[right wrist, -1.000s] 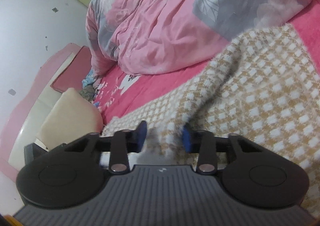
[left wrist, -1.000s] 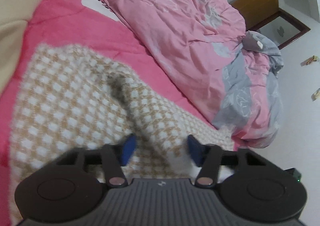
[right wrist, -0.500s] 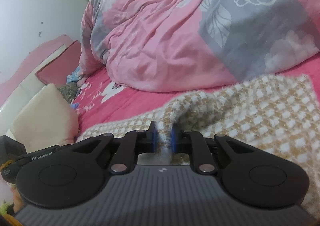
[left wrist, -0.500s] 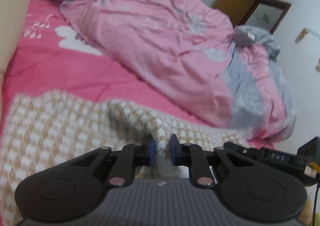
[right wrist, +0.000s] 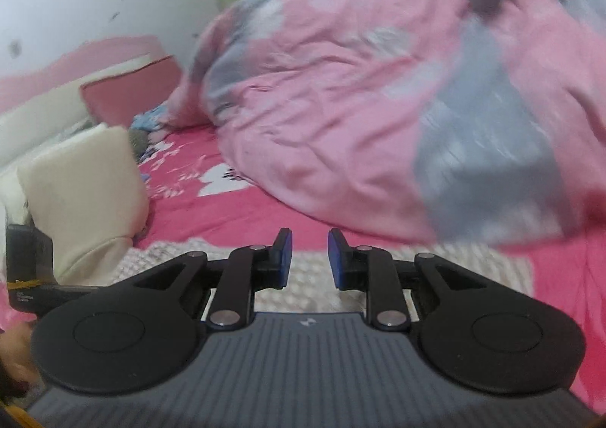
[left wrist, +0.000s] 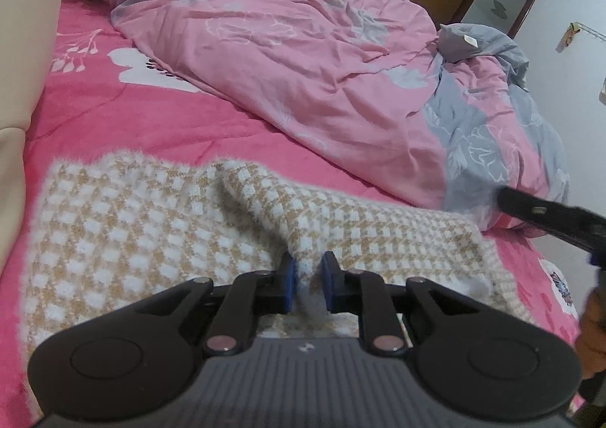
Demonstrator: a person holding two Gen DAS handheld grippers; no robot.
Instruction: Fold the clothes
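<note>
Garment: 1 checked knit (left wrist: 159, 223), spread on the bed (left wrist: 125, 117), a raised ridge of cloth running toward the near edge.
Left hand-held gripper (left wrist: 306, 286): pads close together, pinching that ridge (0.5 s ago the pinch looked tighter; now a narrow gap shows with cloth in it).
Right hand-held gripper (right wrist: 306, 261): released, pads apart, nothing between them; the knit (right wrist: 314, 276) lies below and behind the tips.
Change: 0.5 s ago the right pads were clamped on a fold of the knit; now they are clear of it and the view is tilted up toward the duvet (right wrist: 378, 117).
Meaning: judged, 1 side of the lift is let go, so that fold is either laid down or dropped.
Blur: right view smeared; the fold's edge cannot be read.
</note>
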